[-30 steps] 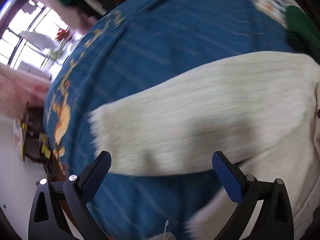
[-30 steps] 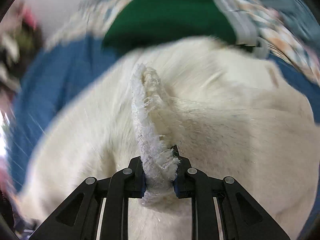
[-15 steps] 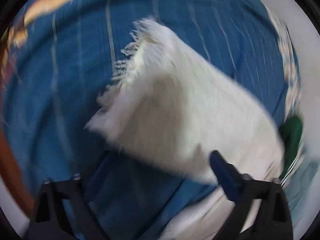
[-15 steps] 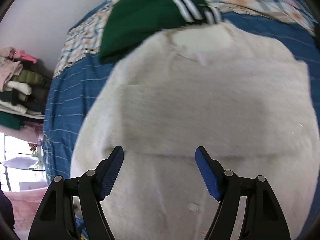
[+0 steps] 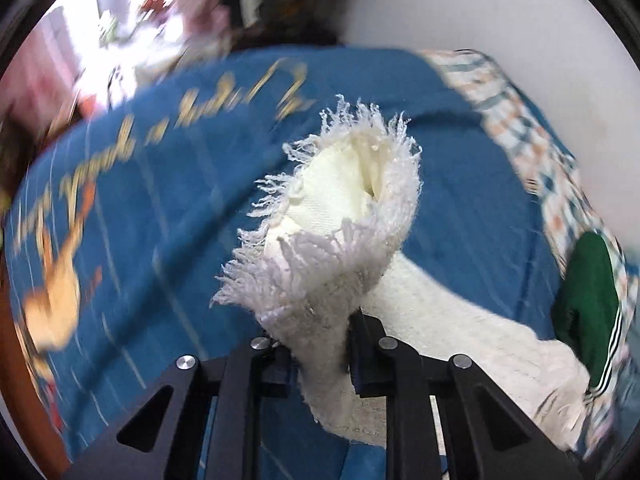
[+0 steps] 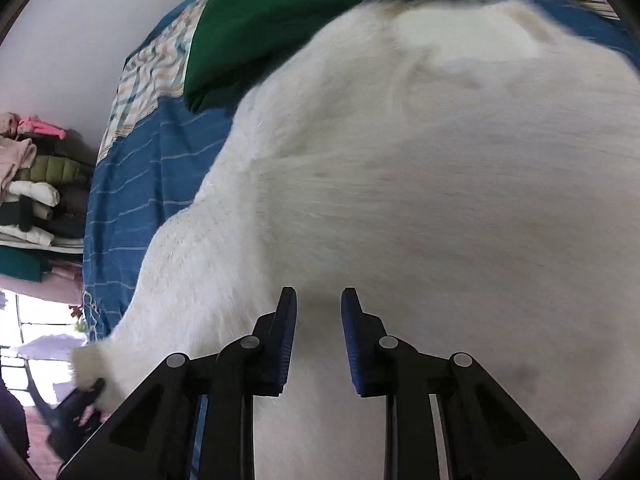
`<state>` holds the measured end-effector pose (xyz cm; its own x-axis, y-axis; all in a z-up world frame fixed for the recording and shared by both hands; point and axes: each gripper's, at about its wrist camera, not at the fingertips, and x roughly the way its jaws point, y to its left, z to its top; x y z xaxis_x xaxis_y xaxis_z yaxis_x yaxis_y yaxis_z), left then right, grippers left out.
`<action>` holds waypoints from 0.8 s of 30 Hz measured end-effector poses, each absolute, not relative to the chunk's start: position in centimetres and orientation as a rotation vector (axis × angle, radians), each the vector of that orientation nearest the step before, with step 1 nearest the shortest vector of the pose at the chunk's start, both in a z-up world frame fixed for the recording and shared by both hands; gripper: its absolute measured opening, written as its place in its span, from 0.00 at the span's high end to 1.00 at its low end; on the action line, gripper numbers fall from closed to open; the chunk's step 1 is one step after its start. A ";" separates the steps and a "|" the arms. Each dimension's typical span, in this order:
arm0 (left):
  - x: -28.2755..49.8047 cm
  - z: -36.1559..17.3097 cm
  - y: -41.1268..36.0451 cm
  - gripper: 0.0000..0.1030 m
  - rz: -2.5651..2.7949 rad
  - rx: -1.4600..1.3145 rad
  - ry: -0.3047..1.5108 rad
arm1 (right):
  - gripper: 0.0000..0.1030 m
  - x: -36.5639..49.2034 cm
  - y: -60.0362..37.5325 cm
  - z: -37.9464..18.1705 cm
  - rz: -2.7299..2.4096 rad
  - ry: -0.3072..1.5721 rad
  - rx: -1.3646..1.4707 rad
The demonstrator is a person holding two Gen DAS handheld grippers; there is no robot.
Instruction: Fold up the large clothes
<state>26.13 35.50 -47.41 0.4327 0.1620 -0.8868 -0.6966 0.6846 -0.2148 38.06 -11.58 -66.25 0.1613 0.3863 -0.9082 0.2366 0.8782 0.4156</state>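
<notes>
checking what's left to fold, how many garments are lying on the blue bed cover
2. A fuzzy white fringed sweater spreads across the blue striped bed cover, its cuff clamped in the left gripper. A dark green garment lies beyond it. More may be hidden underneath.

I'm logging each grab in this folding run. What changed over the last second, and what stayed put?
The left gripper, open a second ago, has shut on the fringed cuff of the white sweater's sleeve and lifted it off the blue bedspread. The right gripper let go of the fringed edge it pinched, opened wide, and its jaws are now closing over the sweater's body, nothing pinched yet. The green garment stayed in place.
</notes>
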 end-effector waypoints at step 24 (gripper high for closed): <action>27.2 -34.3 -2.1 0.86 0.043 0.029 0.929 | 0.25 30.9 -33.9 -59.6 -0.348 1.378 0.136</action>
<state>27.15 -2.13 -34.32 0.5979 0.0496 -0.8000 -0.0243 0.9987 0.0437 30.85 -33.87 -59.62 0.1502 -0.1623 -0.9752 0.3198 0.9414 -0.1074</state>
